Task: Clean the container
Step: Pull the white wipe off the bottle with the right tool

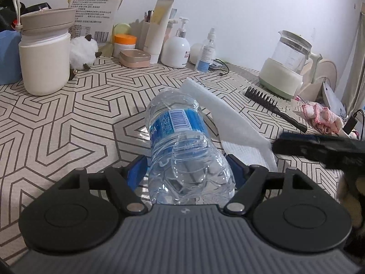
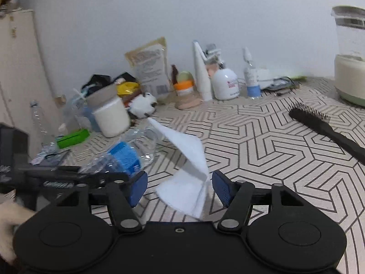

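One clear plastic bottle (image 1: pixel 182 141), blue label, looks empty, is clamped in the left gripper (image 1: pixel 189 171) above the patterned table (image 1: pixel 68 118). One white cloth (image 2: pixel 189 173) sits beside it, between the right gripper's (image 2: pixel 180 187) spread fingers. One black comb (image 1: pixel 273 108) far right.

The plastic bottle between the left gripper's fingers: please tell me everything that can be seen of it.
The plastic bottle is clear, thin and ribbed, with a blue label carrying white print and a barcode. It looks empty, though that is hard to confirm. It lies tilted, its base near the camera and its neck pointing away. The left gripper holds it, blue pads pressing both sides of the lower body. A white cloth stands just behind it on the right; contact is unclear. Its cap is not visible.
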Available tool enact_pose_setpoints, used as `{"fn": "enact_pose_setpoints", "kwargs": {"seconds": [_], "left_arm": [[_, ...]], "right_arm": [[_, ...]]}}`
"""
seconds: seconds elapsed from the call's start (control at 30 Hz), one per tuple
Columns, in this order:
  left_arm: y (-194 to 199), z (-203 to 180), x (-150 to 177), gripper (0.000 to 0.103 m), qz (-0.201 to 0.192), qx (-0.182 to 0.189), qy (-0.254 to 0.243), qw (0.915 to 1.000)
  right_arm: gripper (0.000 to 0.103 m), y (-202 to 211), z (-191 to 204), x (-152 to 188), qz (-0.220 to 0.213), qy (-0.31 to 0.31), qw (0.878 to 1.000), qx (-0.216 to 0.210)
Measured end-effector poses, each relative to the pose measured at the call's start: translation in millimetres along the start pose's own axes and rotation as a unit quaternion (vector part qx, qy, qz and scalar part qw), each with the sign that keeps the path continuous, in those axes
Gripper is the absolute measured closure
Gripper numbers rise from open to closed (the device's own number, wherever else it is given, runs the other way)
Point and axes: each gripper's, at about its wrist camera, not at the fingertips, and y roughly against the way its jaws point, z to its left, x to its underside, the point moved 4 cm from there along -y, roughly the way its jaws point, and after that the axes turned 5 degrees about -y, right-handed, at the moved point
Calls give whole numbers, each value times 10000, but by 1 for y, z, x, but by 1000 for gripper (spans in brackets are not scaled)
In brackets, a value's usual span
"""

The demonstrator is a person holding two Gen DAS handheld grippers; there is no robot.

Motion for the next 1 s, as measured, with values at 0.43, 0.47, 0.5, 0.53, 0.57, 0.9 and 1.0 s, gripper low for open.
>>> {"fn": "enact_pose_setpoints", "kwargs": {"seconds": [0.43, 0.47, 0.5, 0.53, 0.57, 0.9, 1.0], "left_arm": [[-1, 3, 2, 28, 27, 74, 206, 9998], [-2, 3, 2, 28, 33, 85, 207, 9997], [-2, 3, 2, 28, 40, 96, 208, 9997], [-2, 3, 2, 28, 43, 99, 208, 9997], [-2, 2, 2, 28, 39, 92, 203, 9997], [-4, 1, 2, 28, 68, 263, 413, 9988], [-4, 0, 4, 28, -2, 143, 549, 9984]], "right_arm": [[100, -55, -45, -28, 868, -2305, 9342, -2579], [100, -52, -53, -24, 855, -2654, 9175, -2835], [100, -47, -63, -21, 827, -2972, 9015, -3037], [100, -44, -70, -18, 791, -3140, 8952, -3062], [97, -40, -76, -16, 750, -3215, 8955, -2983], [86, -36, -41, -9, 731, -1445, 9798, -1177], [86, -49, -30, -7, 788, -902, 9905, -674]]}}
